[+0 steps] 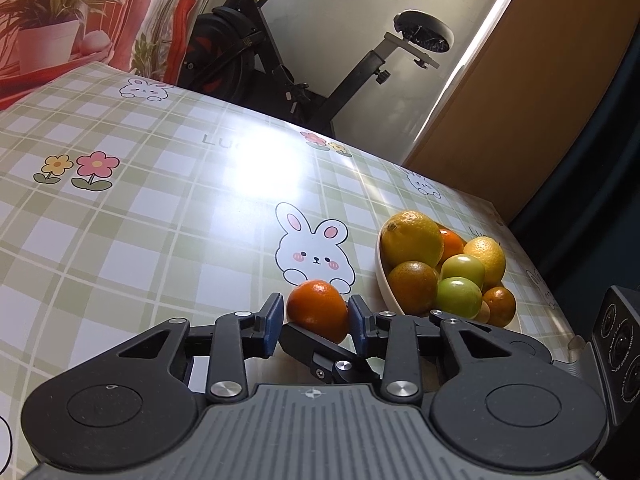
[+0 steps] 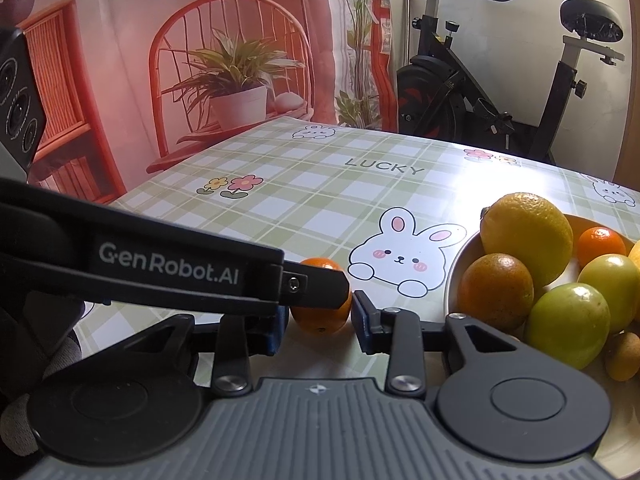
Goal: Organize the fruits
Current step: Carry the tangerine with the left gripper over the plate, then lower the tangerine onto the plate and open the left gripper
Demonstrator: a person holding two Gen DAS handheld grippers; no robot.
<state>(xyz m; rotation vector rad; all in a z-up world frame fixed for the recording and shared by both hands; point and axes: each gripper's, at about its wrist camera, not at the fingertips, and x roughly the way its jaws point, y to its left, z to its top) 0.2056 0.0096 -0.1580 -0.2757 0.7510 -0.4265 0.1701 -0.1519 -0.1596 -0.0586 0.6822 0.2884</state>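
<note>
A small orange (image 1: 318,308) sits low over the checked tablecloth, and both grippers meet on it. My left gripper (image 1: 316,320) has its blue pads against the orange's two sides. One black finger (image 1: 320,354) of the right gripper passes beneath the fruit. In the right wrist view the same orange (image 2: 320,316) lies between my right gripper's (image 2: 320,324) pads, which touch it on both sides. A left gripper finger (image 2: 320,284) crosses its top. To the right, a white bowl (image 1: 382,280) (image 2: 452,280) holds a lemon (image 1: 412,240) (image 2: 528,236), oranges and green fruits (image 1: 460,296) (image 2: 568,320).
The table (image 1: 140,220) carries a green plaid cloth with rabbit and flower prints. An exercise bike (image 1: 280,60) (image 2: 480,100) stands behind its far edge, next to a printed backdrop (image 2: 200,60). The bowl sits near the table's right edge. A gloved hand (image 2: 36,380) shows at lower left.
</note>
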